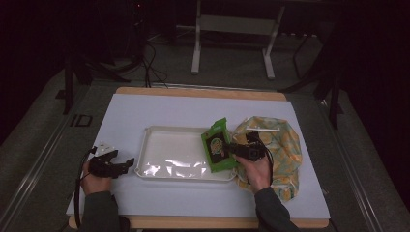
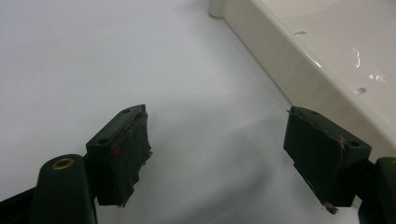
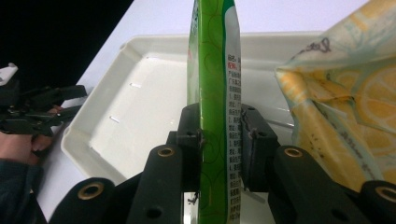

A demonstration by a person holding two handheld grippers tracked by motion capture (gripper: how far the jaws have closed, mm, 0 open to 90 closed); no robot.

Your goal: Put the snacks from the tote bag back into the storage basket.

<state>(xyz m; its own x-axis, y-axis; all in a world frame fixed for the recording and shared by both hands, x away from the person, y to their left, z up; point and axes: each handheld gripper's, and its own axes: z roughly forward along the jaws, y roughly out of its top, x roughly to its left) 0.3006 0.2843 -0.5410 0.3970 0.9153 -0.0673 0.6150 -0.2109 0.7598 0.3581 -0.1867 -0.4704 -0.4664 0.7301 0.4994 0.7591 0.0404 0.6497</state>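
the right gripper (image 1: 231, 149) was clamped on a green packet (image 1: 218, 145), its two black jaws pressing the flat packet from either side, as the right gripper view showed with the green packet (image 3: 213, 93) standing edge-on between the pads. in the high view the packet sat over the right end of the white tray (image 1: 164, 145), at about 3 o'clock from the tray's middle, tilted with its top edge leaning toward 12 o'clock. the person's right hand (image 1: 256, 170) came in from 6 o'clock and held the gripper just above the tray's right rim.

directly at 3 o'clock of the packet lay a yellow lemon-print bag (image 1: 280, 145), crumpled on the tabletop (image 1: 145, 108) and touching the tray's right corner; in the right gripper view the lemon-print bag (image 3: 345, 93) rose just beside the packet.

the left gripper (image 1: 126, 163) rested at 9 o'clock of the tray, just beside its left rim, held by the left hand (image 1: 94, 179). its jaws stood wide apart with nothing between them, and the left gripper view showed only bare white tabletop (image 2: 93, 56) between them, with the tray's cream wall (image 2: 299, 70) running past at 2 o'clock. the tray's floor looked glossy and bare
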